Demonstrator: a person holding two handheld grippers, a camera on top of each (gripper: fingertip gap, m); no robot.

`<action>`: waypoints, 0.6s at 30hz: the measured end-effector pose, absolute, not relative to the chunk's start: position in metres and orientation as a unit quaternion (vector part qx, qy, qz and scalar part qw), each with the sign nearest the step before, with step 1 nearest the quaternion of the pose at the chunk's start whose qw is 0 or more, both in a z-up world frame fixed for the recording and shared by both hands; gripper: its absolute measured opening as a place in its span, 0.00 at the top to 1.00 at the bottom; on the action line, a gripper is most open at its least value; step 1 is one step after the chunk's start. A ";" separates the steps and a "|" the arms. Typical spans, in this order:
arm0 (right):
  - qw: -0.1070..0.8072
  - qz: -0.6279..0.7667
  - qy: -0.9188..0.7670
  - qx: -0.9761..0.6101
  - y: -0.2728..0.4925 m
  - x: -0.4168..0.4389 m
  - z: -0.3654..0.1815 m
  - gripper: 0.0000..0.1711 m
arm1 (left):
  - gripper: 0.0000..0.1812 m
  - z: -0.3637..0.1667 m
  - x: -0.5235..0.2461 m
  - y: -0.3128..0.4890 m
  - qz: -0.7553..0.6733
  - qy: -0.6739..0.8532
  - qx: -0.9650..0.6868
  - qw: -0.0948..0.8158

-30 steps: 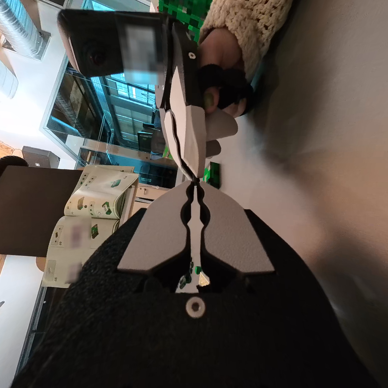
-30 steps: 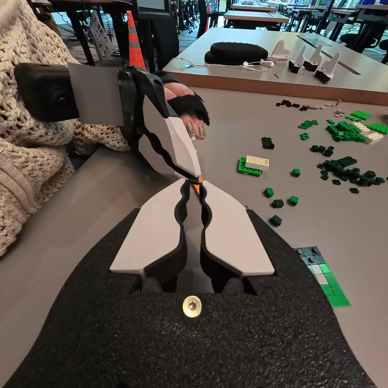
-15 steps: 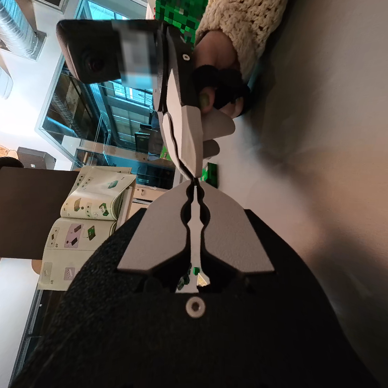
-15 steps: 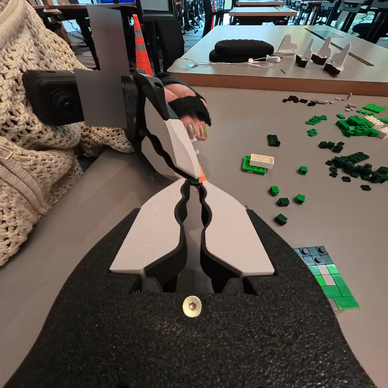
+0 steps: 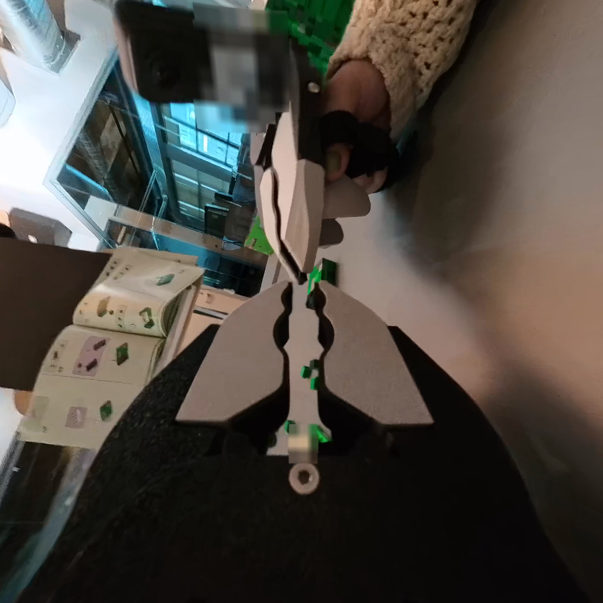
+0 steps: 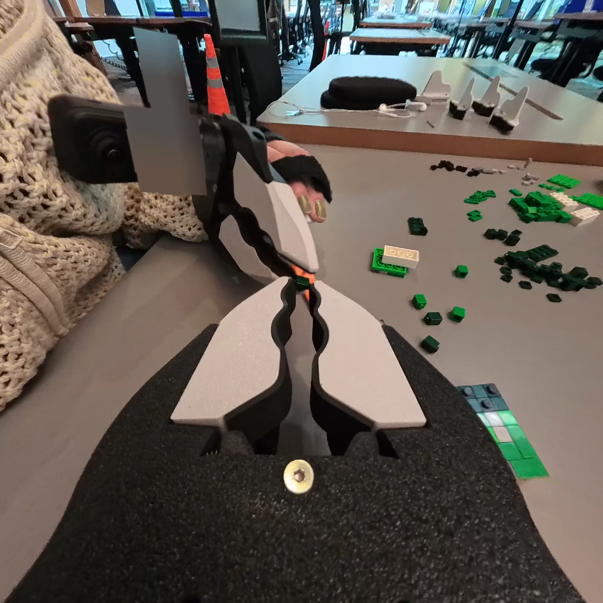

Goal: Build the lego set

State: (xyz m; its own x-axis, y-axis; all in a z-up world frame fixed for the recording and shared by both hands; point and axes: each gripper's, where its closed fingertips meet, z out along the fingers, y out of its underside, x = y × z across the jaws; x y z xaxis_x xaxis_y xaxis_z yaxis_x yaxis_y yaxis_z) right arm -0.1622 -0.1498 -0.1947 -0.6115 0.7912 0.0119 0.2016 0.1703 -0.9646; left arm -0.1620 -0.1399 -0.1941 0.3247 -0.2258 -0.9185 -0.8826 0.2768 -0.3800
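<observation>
In the right wrist view my right gripper (image 6: 302, 284) is shut on a small dark green brick (image 6: 302, 281), held above the grey table (image 6: 375, 342). My left gripper (image 6: 295, 272) comes in from the upper left and meets it tip to tip. A thin orange piece (image 6: 298, 270) shows at its tips; I cannot tell what holds it. In the left wrist view my left gripper (image 5: 305, 286) has its jaws slightly apart. The right gripper (image 5: 298, 277) points down into that gap, with a dark bit (image 5: 310, 298) beside it.
Loose green bricks (image 6: 548, 270) lie at the right, with a white brick on a green plate (image 6: 399, 257). A flat green and dark blue plate build (image 6: 509, 434) lies near my right side. An open instruction booklet (image 5: 124, 326) and a knit sleeve (image 6: 39, 248) are close.
My left gripper's jaws have opened from nearly shut to a clear gap. The right gripper keeps its hold on the green brick and both have shifted a little.
</observation>
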 end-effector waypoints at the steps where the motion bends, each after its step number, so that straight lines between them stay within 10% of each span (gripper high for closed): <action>1: 0.287 0.544 -0.710 -0.342 -0.148 -0.163 -0.192 0.96 | 0.91 -0.193 -0.164 -0.139 0.259 0.504 -0.550 0.614; 18: 0.522 0.381 -0.727 -0.234 -0.136 -0.170 -0.191 0.96 | 0.79 -0.180 -0.327 -0.157 0.186 0.296 -0.753 0.558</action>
State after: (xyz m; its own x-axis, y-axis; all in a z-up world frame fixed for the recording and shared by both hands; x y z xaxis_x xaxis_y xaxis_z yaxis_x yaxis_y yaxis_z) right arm -0.1697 -0.1356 -0.1913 -0.3463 0.7372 0.5802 -0.0579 0.6005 -0.7975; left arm -0.3273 -0.1565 -0.1799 0.7558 -0.2380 -0.6100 -0.6529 -0.2017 -0.7301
